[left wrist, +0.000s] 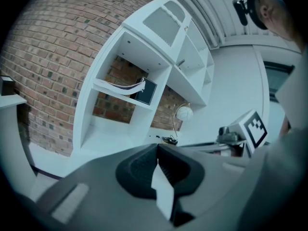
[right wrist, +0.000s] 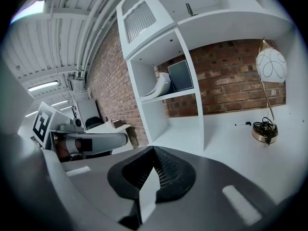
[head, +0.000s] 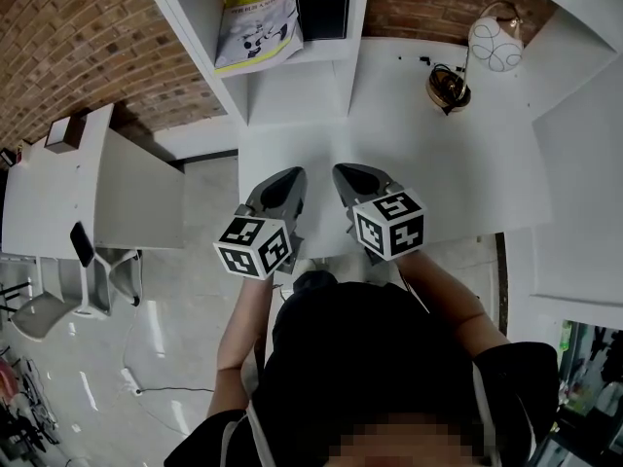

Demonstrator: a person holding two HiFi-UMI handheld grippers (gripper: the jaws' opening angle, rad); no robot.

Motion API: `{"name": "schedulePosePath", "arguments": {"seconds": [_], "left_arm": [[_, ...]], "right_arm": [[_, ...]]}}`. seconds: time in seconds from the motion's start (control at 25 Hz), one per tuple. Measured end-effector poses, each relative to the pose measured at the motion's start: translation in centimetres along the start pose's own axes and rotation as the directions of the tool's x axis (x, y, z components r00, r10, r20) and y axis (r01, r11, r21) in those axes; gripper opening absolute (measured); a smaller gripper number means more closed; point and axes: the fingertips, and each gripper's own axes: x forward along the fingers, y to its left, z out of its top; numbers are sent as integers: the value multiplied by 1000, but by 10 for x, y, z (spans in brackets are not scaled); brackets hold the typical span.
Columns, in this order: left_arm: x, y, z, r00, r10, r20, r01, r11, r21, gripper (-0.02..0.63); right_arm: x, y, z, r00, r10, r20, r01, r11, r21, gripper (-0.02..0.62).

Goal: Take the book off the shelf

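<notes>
Brick wall [head: 68, 47], red-brown, fills the head view from 9 to 11 o'clock. White side table [head: 39, 193] at 9 o'clock, carrying a small brown box [head: 63, 132] at its far end and a dark flat device [head: 82, 244] near its close edge. White shelf unit [head: 292, 90] at 12 o'clock. Its upper compartment holds the book [head: 255, 22], white-covered and slumped at a tilt, with a black box [head: 321, 13] just beside it on the right. Left gripper [head: 295, 175] at centre, at the near edge of the white desk [head: 438, 163], jaws pressed together with nothing between them. Right gripper [head: 343, 171] just beside it, jaws likewise closed and empty. Both point toward 12 o'clock, well apart from the book. Table lamp [head: 495, 44] at 1 o'clock, with a round white shade and its brass base on the desk.
</notes>
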Motion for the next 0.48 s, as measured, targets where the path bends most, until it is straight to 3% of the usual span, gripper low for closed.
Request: {"name": "schedulePosePath", "arguments": {"seconds": [0.48], "left_arm": [[-13,56,21,1000,-20,6,19,1000,9,6]], "right_arm": [[42,21,25,999,-44,10,44,999,-1,-2]]}}
